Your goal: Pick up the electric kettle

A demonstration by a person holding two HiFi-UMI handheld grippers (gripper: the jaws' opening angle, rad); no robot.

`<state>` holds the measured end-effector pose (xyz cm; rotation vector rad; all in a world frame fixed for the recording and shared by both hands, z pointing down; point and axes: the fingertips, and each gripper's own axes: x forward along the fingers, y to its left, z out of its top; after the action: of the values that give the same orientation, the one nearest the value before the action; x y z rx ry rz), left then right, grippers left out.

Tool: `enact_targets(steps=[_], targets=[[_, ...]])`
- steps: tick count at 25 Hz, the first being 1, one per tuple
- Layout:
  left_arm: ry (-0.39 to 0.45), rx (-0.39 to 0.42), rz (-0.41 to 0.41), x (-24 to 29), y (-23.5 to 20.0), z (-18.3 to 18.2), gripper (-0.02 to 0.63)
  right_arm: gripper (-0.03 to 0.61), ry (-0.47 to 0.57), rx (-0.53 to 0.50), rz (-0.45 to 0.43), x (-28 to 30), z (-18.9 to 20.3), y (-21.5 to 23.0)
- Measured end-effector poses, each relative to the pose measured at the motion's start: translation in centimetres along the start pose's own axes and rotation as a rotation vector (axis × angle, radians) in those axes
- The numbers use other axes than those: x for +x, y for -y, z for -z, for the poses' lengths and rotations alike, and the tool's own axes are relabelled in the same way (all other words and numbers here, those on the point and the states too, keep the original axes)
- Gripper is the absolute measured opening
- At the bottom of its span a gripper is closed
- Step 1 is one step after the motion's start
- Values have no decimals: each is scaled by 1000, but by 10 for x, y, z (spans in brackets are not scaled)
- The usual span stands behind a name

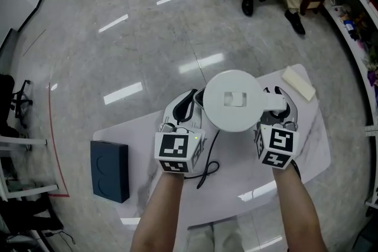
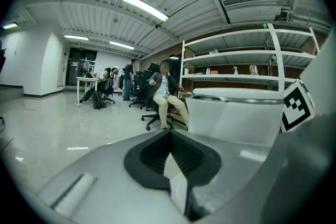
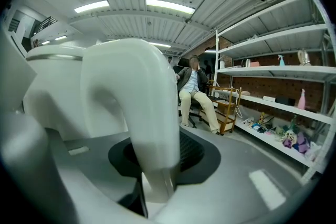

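We are gripping the kettle [image 1: 235,100] by its handle [image 3: 142,113] in the clamped right claw [image 1: 277,109]. The left claw [image 1: 188,108], jaws together and empty, is beside it. We are aiming to hold it level above the bench's [image 1: 307,150] far edge.

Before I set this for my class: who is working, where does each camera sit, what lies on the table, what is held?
No robot here: a person holds a two-jaw gripper in each hand. The head view looks down from the person's head; each gripper view looks along that gripper's jaws. The right gripper is shut on the handle of the white electric kettle. The left gripper is shut, empty, beside it. On the white table lie a dark box and a pale block.
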<state>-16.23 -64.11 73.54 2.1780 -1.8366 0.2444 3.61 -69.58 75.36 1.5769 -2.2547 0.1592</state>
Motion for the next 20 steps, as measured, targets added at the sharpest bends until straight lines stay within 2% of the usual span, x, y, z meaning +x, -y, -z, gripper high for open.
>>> enact_targets(steps=[9,14,20], targets=[[35,-8,-13,-20,-7,-26,0,130,16,24,-10,-21,-31,-4],[69,53,-15,-35,0,-50,0,132,27,55,-32,-38,-51,-4],[103,47,-29,-53,3,-84,0,133,42,82,-29,-60,-80,-2]])
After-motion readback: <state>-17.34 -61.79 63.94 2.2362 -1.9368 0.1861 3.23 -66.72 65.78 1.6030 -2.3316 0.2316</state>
